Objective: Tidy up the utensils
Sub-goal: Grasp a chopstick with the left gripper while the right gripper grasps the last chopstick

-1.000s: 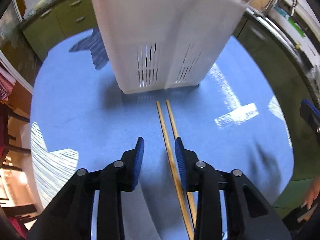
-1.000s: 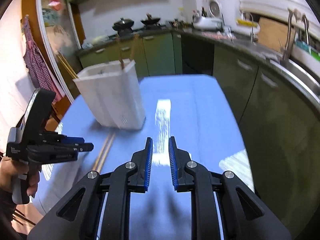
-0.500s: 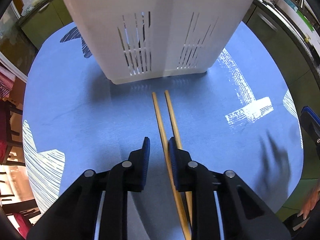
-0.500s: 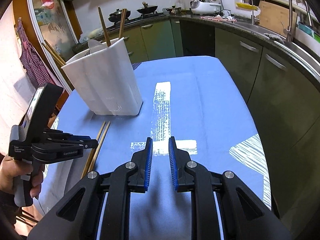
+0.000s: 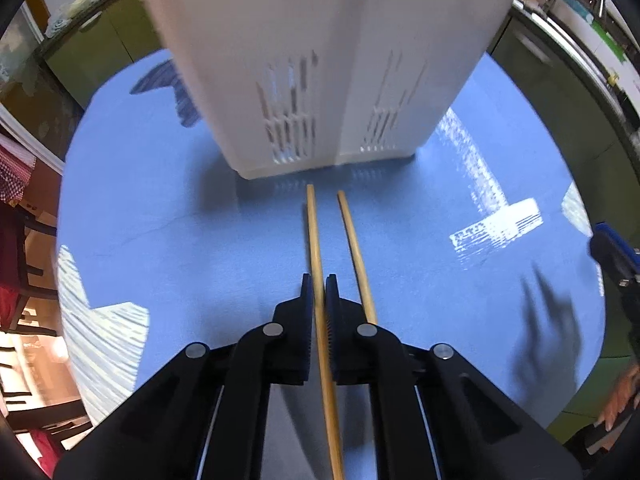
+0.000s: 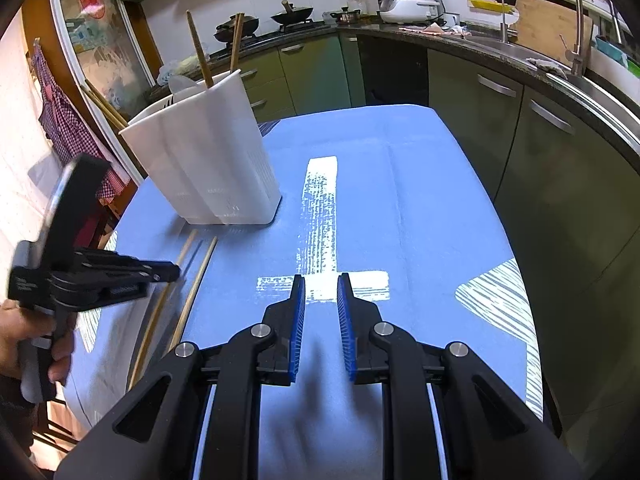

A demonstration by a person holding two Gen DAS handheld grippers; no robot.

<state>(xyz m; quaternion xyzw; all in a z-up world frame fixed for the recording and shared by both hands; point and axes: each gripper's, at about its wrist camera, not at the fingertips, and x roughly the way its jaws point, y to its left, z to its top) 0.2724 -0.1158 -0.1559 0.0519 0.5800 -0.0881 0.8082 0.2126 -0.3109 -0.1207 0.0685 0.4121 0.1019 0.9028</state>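
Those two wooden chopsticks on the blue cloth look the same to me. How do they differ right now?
The left chopstick is pinched between the pads of the left tool; the right chopstick lies free beside it, outside the tool. The left one's tip reaches slightly nearer the white holder. Both are light wood, lie on the blue cloth and point at the holder.

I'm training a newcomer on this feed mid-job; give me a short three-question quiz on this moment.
1. True or false: the left gripper has both chopsticks between its jaws.
2. What is between the right gripper jaws? A) a chopstick B) nothing C) a spoon
3. The free chopstick lies on the blue ____, in front of the white utensil holder.

Key: 1 false, only the near chopstick; 2 B; 3 tablecloth.
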